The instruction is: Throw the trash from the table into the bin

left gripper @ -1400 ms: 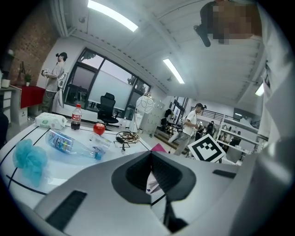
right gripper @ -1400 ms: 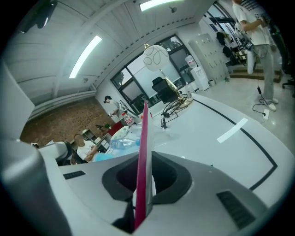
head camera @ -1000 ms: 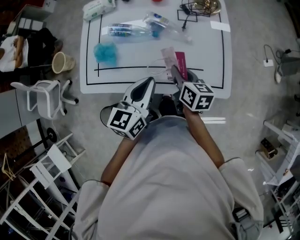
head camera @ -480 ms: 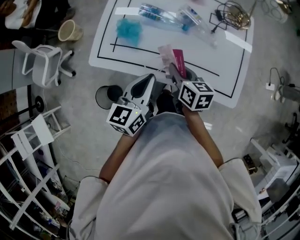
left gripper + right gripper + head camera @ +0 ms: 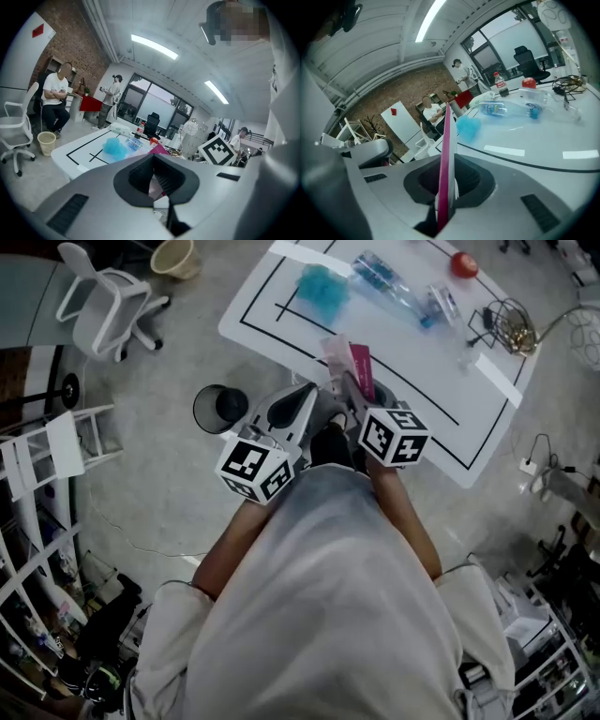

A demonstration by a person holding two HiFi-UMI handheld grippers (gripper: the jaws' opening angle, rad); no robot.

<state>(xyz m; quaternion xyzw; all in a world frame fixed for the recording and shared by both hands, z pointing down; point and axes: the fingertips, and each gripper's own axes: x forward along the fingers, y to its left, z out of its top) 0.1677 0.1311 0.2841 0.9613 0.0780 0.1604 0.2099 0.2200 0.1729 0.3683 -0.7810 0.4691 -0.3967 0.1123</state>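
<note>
My right gripper (image 5: 446,201) is clamped on a pink packet (image 5: 446,140), thin and flat, which stands on edge between the jaws and sticks out past them. In the head view the packet shows just above centre, over the near edge of the white table (image 5: 412,367). My left gripper (image 5: 305,397) is closed tight with nothing in it, just beside the right one. The black bin (image 5: 220,407) stands on the floor left of centre, near the table's corner. Toward the top of the frame a blue fluffy wad (image 5: 319,287) and a plastic bottle (image 5: 386,279) lie on the table.
</note>
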